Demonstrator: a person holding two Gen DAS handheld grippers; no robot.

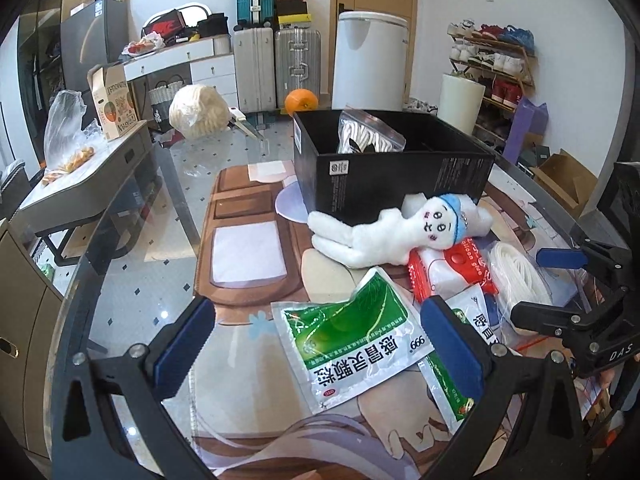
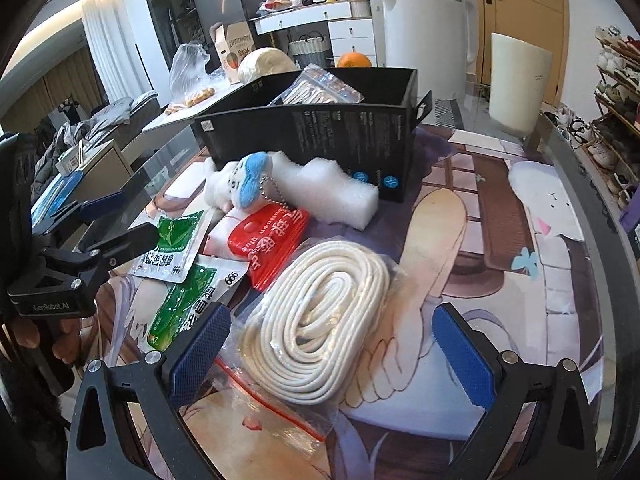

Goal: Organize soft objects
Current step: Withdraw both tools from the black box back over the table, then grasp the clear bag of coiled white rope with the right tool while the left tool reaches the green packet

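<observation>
Your left claw [image 1: 316, 344] is spread wide and holds nothing; between its 2 blue pads lies a green medicine sachet [image 1: 352, 340], flat on the printed mat [image 1: 244, 272] that covers the glass worktop [image 1: 132, 248], with a second sachet [image 1: 448, 384] partly under the right-hand pad. Just beyond the sachets the white plush toy [image 1: 384, 232] lies on its side against the near wall of the black box [image 1: 392, 172], its blue-capped head resting on a white foam block [image 2: 340, 192]. A red packet [image 2: 272, 240] sits between the plush toy and the bagged coil of white rope [image 2: 320, 316]. Your right claw [image 2: 332, 356] is also spread and empty, and the rope coil in its clear bag lies directly between its pads, nearer the left pad, touching neither. Inside the box, a clear zip bag [image 2: 320, 88] of pale fabric leans upright.
</observation>
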